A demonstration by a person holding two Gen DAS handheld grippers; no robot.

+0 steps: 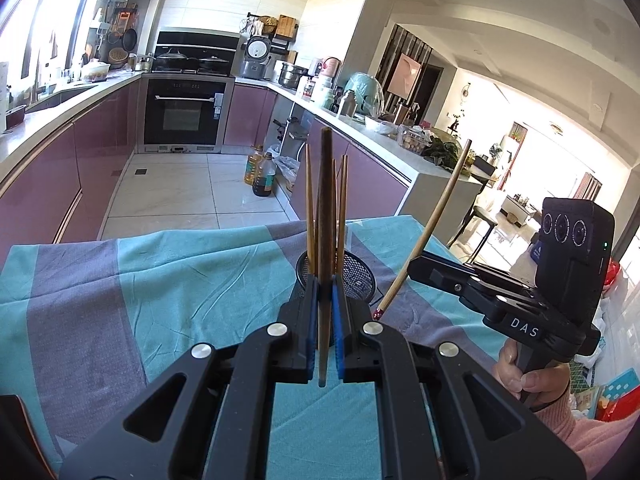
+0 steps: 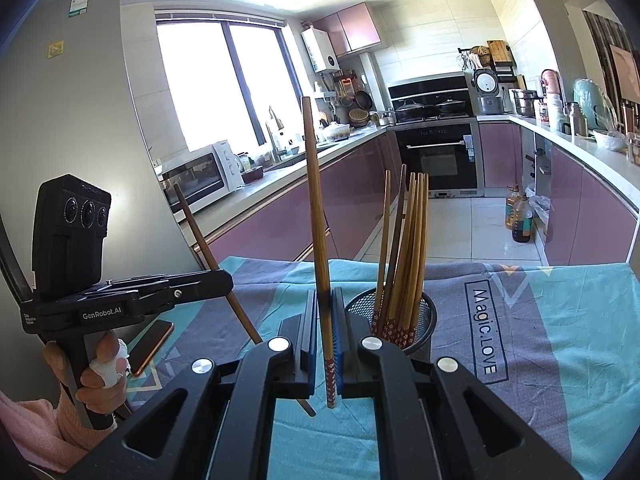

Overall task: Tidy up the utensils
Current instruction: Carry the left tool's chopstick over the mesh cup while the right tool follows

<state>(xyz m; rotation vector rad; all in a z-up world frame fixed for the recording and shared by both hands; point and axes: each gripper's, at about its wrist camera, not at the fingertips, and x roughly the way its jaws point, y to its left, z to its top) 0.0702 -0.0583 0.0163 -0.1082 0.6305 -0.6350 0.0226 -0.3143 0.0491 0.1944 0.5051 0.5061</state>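
**Both claws pinch a chopstick beside the mesh holder**

The left claw [image 1: 324, 332] is pressed together on a dark chopstick [image 1: 326, 220], which stands nearly upright between its blue pads, its lower tip poking out below the fingers. Just beyond it sits the black mesh holder [image 1: 356, 276] on the table, which is covered by a teal and grey cloth [image 1: 160, 280]. Several lighter wooden chopsticks [image 2: 404, 256] stand bunched in the holder, leaning slightly, their patterned red ends down in the mesh.

The right claw [image 2: 331, 336] is likewise clamped on a light chopstick [image 2: 318, 216] with a red patterned end, held upright just left of the holder and apart from it. From the left wrist view this chopstick tilts, with the red end low near the holder's rim.

A phone [image 2: 152, 346] lies flat on the cloth near the left hand [image 2: 96, 376].
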